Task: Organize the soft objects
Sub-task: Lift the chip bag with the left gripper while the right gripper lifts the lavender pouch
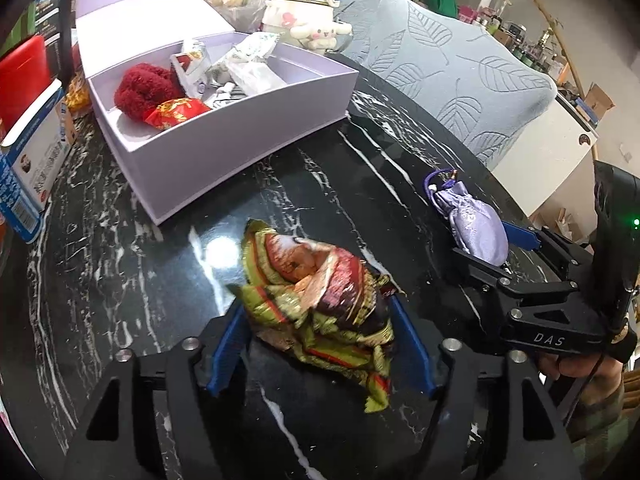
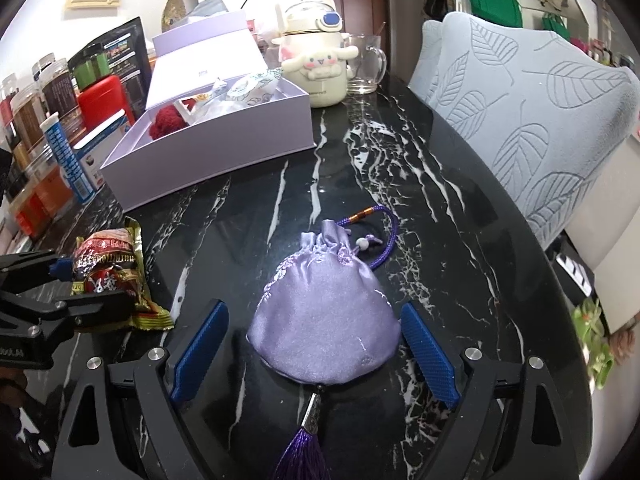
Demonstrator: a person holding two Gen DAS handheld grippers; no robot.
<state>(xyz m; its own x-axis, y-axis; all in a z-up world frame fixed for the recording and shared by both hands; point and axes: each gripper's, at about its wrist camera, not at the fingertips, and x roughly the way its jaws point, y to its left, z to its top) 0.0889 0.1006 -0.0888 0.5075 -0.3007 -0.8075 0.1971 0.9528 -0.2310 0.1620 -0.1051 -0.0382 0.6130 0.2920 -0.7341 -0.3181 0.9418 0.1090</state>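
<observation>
Two grippers, left gripper fingers apart around one foil packet, right gripper fingers apart flanking one lilac pouch, one lavender box at eleven o'clock.

Two grippers show — the left gripper and the right gripper. On the table: one crinkled snack packet, one lilac drawstring pouch, one lavender box. Inside it sit one red knitted item and one red-gold sachet — other contents are too jumbled to count. One cream bottle, one glass mug.
</observation>
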